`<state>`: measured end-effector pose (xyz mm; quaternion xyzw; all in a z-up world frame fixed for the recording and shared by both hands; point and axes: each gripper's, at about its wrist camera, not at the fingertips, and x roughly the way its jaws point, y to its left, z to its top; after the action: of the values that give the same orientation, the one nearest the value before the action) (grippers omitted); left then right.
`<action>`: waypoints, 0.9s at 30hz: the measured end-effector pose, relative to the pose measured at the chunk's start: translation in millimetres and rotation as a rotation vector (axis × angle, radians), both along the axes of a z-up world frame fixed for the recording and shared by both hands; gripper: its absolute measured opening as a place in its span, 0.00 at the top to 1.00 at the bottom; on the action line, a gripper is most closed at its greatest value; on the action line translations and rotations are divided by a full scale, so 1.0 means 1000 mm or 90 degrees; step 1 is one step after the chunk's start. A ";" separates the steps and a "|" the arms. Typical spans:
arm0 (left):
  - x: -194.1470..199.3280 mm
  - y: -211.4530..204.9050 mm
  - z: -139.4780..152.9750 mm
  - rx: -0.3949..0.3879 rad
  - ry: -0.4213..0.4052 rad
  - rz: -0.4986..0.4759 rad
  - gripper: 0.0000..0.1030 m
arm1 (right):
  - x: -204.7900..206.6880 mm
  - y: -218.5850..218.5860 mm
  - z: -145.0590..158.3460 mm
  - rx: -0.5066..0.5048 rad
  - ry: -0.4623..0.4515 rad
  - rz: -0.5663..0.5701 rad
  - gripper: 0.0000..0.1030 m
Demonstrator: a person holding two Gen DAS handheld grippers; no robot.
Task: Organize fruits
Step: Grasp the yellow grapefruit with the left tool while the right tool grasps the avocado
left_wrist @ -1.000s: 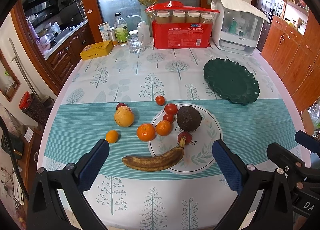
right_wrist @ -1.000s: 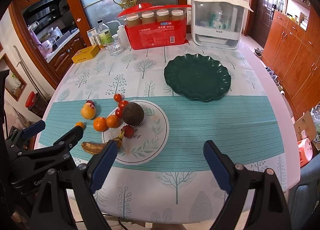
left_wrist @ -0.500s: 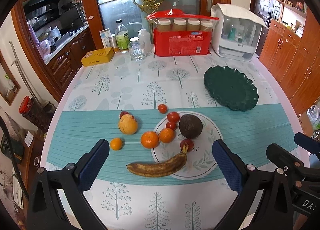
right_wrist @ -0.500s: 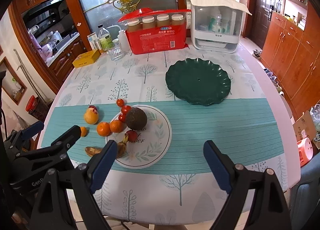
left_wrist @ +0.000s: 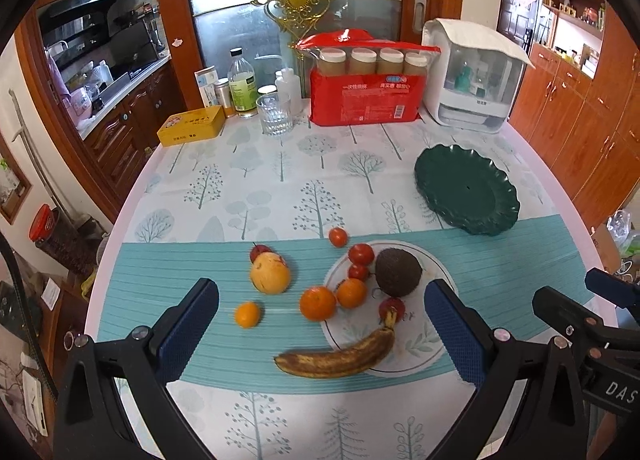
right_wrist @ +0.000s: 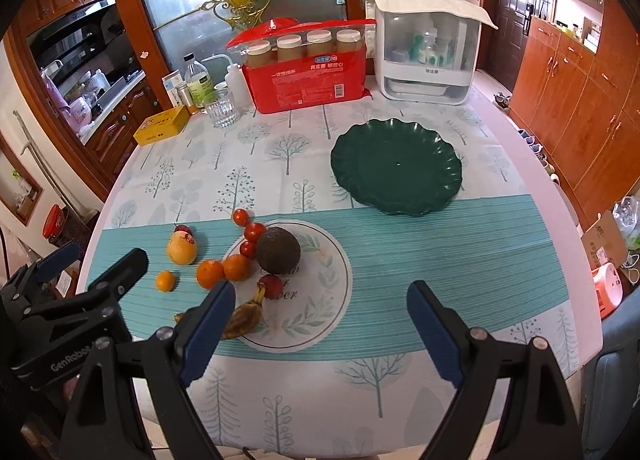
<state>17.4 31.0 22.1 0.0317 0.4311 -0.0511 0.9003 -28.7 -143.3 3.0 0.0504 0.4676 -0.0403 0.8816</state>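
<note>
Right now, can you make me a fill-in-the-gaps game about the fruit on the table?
1. The green plate has ____ fruit on it.
2. The banana has brown spots and lies ____ to the grippers of all the fruit.
3. Both grippers are ____ and hold nothing.

Missing words: no; nearest; open

The left claw (left_wrist: 320, 324) hung wide open above the desk (left_wrist: 280, 164). A banana (left_wrist: 336, 356) lay between its fingers (left_wrist: 188, 324). A green plate (left_wrist: 466, 188) sat apart.
</note>
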 end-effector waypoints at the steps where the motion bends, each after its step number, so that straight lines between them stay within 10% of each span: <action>1: 0.002 0.005 0.001 -0.003 -0.001 -0.001 0.01 | 0.002 0.003 0.000 -0.002 0.000 -0.001 0.14; 27: 0.122 0.127 -0.121 -0.052 0.175 0.005 0.03 | 0.086 0.023 -0.093 0.045 0.106 -0.065 0.15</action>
<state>138.9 158.3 -98.6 -0.0139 0.5484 -0.0685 0.8333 57.6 -120.7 -89.8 0.1016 0.5375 -0.0727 0.8340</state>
